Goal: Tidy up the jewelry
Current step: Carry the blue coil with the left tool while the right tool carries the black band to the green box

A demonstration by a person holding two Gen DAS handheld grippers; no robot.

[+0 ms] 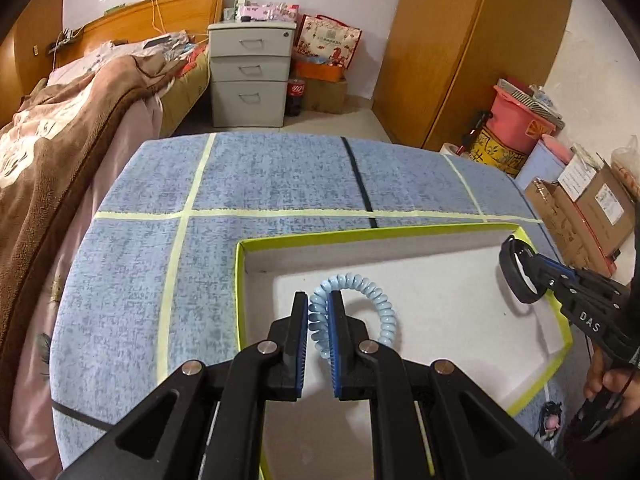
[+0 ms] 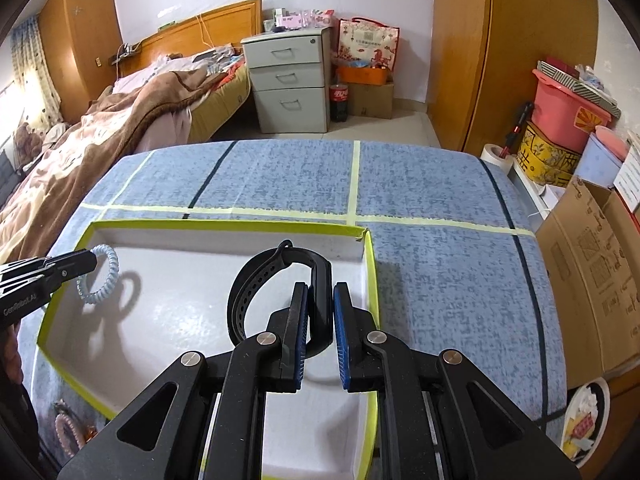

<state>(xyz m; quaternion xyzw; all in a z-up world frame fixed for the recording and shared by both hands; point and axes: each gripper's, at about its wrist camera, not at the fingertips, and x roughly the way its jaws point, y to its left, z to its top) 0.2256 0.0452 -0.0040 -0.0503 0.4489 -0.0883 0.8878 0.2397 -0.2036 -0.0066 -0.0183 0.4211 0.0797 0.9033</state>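
Left wrist: hand-held gripper [image 1: 318,312] level over box [image 1: 240,280], clamping coil bracelet [image 1: 384,312].

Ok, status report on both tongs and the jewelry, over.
Left tongs shut on blue coil bracelet, over the box. Right tongs shut on black band, same box. Nothing in the way.

I am seeing the pink beaded bracelet [image 2: 64,428] at seven o'clock running off behind the left gripper's arm; the tray [image 2: 372,280] is being cut off at six o'clock by my right gripper [image 2: 320,300]; the small dark trinket [image 1: 550,420] at four o'clock is staying too blurred to name.
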